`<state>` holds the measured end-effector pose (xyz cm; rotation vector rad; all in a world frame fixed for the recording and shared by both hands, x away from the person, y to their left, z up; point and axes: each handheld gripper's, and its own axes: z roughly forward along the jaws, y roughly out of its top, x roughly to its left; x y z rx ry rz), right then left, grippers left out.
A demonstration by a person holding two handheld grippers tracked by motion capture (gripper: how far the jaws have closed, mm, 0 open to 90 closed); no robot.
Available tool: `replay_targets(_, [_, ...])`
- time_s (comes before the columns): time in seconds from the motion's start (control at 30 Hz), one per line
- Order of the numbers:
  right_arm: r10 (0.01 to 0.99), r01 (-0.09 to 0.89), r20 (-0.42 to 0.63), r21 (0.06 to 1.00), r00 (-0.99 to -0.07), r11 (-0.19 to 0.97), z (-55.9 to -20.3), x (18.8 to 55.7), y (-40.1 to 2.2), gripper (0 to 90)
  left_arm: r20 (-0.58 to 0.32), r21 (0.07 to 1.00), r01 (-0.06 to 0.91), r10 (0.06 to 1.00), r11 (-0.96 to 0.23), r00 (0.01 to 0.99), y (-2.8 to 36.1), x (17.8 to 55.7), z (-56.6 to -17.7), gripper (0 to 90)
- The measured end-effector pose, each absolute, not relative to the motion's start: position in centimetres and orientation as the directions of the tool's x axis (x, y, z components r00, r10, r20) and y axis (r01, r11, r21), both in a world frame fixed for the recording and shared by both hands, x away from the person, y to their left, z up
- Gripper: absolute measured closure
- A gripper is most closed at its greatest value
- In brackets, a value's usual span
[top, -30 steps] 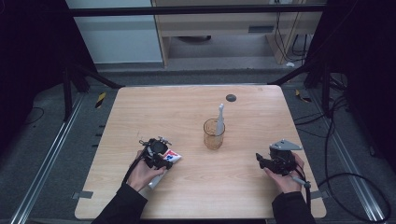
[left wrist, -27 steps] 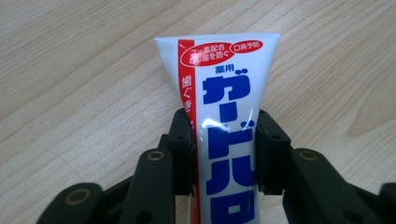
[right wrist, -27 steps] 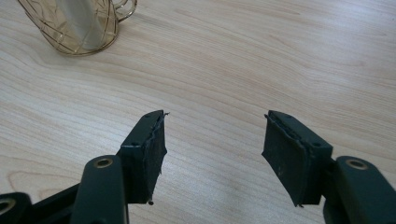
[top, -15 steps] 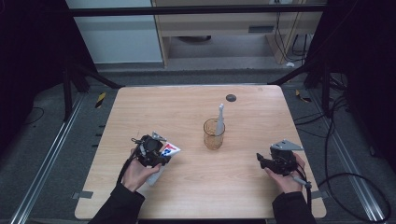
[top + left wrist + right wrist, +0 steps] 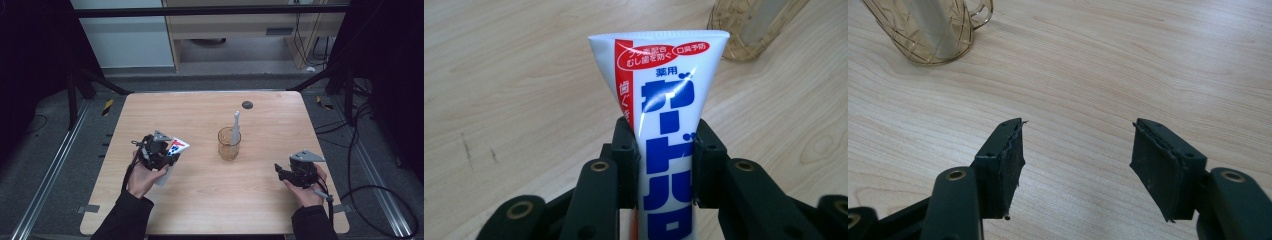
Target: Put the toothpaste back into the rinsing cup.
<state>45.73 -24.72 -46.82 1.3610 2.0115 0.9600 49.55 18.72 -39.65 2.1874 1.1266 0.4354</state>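
A white toothpaste tube with red and blue print is clamped between the jaws of my left gripper, at the table's left front. Those jaws have just been closing on it. In the left gripper view the tube stands up between the two pads with its flat crimped end away from me, and my left gripper is shut on its body. My right gripper rests at the right front, open; in its own view the right gripper has only bare wood between its pads.
An amber glass cup stands mid-table with a grey upright stick-like item in it; the cup lies ahead and left of the right jaws. A small dark disc sits near the far edge of the wooden table.
The left gripper has closed on the toothpaste tube and lifted it off the table. The right gripper has stayed where it was.
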Motion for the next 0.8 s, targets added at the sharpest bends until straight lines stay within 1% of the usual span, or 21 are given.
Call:
replay_targets(0.33, [0.933, 0.555, -0.030, 0.797, -0.358, 0.239, -46.8, 45.7, -24.7, 37.2, 0.020, 0.739, 0.541, 0.815, -0.403, 0.580, 17.0, 50.9, -37.7, 69.3])
replay_targets(0.57, [0.934, 0.554, -0.031, 0.798, -0.357, 0.238, -46.9, 45.7, -24.7, 37.0, 0.021, 0.798, 0.484, 0.820, -0.358, 0.572, 15.7, 51.8, -36.0, 69.4])
replay_targets(0.8, [0.934, 0.550, -0.030, 0.801, -0.357, 0.237, -46.9, 45.7, -24.7, 36.7, 0.018, 0.842, 0.436, 0.825, -0.317, 0.565, 14.2, 52.8, -35.5, 69.3])
